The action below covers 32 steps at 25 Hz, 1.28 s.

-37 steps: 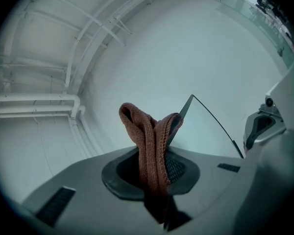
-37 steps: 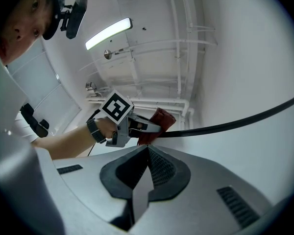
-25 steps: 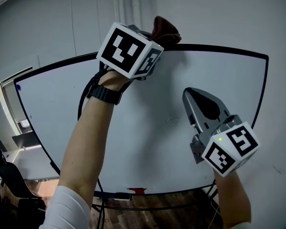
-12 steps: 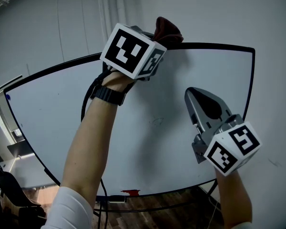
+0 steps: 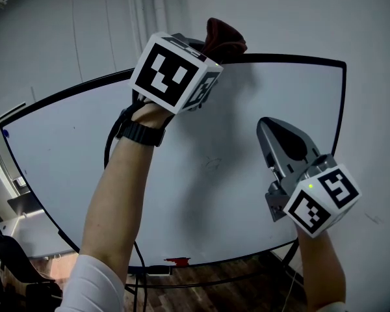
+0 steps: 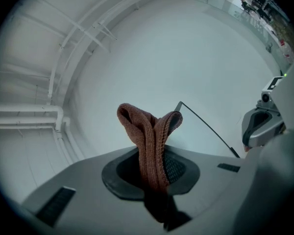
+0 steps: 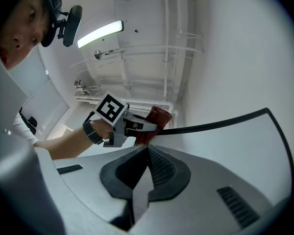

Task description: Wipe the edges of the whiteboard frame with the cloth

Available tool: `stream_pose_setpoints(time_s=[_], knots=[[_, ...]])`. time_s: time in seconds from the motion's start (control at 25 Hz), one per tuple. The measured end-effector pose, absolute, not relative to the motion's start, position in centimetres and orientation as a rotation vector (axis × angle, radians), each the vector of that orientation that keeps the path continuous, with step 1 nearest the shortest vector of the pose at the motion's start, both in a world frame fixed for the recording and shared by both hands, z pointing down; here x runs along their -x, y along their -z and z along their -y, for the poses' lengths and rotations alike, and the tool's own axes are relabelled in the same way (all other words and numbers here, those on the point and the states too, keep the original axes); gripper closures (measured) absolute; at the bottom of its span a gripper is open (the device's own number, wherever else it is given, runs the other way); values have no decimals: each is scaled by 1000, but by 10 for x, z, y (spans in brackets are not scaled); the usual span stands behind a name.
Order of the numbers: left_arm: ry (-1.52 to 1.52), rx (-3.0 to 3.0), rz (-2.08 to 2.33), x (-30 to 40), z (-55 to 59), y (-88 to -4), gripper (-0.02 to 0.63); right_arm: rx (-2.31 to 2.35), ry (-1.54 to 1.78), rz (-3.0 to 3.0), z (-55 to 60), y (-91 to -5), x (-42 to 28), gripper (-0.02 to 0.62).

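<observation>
The room looks like an office or a plain workroom. A large whiteboard [image 5: 71, 148] with a thin dark frame stands on a legged stand against bare white walls [image 5: 279, 18]. A black office chair [image 5: 3, 242] sits low at the left, over a wood-pattern floor [image 5: 234, 294]. Overhead, white pipes [image 6: 24, 112] run exposed along the wall and ceiling, and a long tube light [image 7: 100, 33] glows on the ceiling.
</observation>
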<state>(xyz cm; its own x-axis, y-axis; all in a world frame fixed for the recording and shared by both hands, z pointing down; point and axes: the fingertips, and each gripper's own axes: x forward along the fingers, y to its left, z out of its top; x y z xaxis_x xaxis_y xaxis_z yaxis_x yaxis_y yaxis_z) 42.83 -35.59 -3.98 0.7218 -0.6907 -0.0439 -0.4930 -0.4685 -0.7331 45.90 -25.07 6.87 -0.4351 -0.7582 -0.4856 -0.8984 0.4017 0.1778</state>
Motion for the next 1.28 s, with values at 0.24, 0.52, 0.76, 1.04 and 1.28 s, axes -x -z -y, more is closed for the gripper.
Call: stream_pose_setpoints(time_s=[0.24, 0.52, 0.76, 1.04, 1.28], knots=[[322, 2123, -951, -406, 349, 47, 541, 1376, -607, -2385, 250, -64, -432, 592], [308, 2097, -1057, -324, 364, 49, 541, 1306, -610, -2435, 263, -65, -371, 592], [316, 2082, -1134, -258, 366, 47, 541, 1224, -621, -2466, 261, -63, -313, 592], [296, 2087, -1187, -185, 370, 48, 540, 1184, -640, -2489, 257, -62, -251, 592], [279, 2094, -1196, -134, 370, 44, 540, 1180, -624, -2495, 259, -64, -201, 592]])
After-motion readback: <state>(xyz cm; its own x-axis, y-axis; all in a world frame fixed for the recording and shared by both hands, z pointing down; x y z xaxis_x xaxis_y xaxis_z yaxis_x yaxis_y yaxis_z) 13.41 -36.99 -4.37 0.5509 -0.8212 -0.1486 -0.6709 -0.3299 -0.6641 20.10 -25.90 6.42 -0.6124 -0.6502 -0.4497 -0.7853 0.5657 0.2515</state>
